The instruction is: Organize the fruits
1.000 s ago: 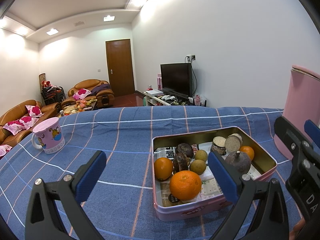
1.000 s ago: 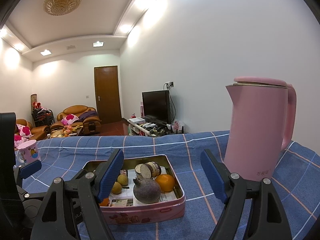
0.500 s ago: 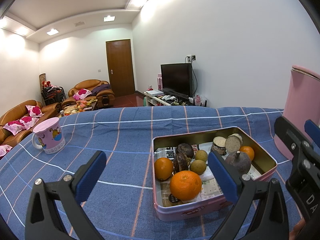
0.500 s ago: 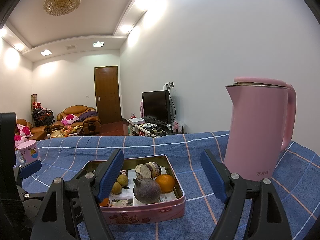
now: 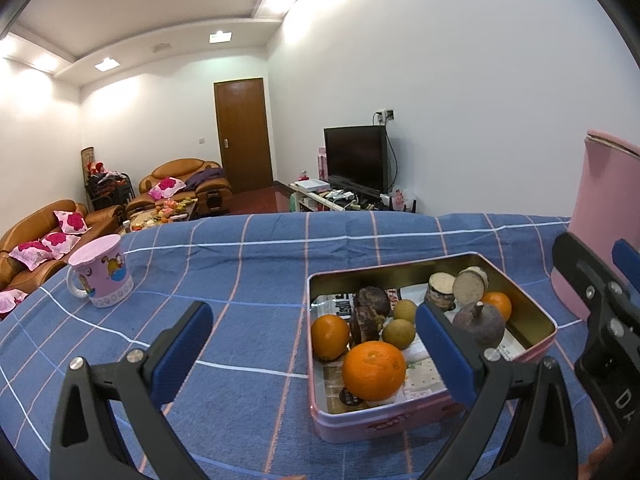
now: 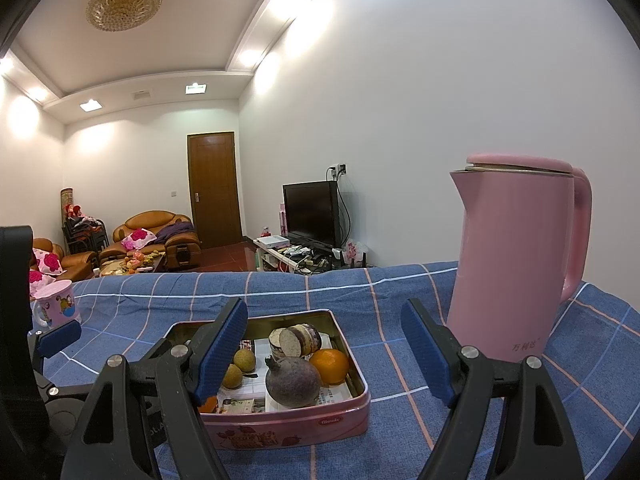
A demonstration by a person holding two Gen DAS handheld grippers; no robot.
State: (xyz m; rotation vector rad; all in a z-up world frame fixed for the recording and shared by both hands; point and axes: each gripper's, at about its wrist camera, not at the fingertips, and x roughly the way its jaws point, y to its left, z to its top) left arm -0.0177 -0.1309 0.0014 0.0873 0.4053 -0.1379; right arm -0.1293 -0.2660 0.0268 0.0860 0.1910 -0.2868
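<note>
Both claws are spread wide with nothing between the blue pads. The left claw [image 5: 314, 350] hangs low over the blue checked cloth [image 5: 248, 280] covering the surface, its right pad sitting in front of the pink tin [image 5: 384, 426]. The right claw [image 6: 324, 354] is just right of the tin [image 6: 288, 434], with the tin's right half showing between its fingers.

All the fruit is in that tin, which is lined with printed paper. There's a big orange [image 5: 374, 370] at the near end, a second orange [image 5: 330, 337] by the left wall, two small brownish-green round fruits [image 5: 397, 333] in the middle, a dark lumpy thing [image 5: 370, 312] beside them, a purple-brown round fruit with a stem [image 6: 293, 382], a small orange [image 6: 330, 366] touching it, and two cut brown-skinned pieces [image 6: 294, 339] at the far end.

Readable stuff: a little red oval label on the tin's front, too small for me to make out for sure. The pink kettle [image 6: 516, 260] to the right has "万利达" printed low on its side. A pink cartoon mug [image 5: 102, 276] sits well off to the left.
</note>
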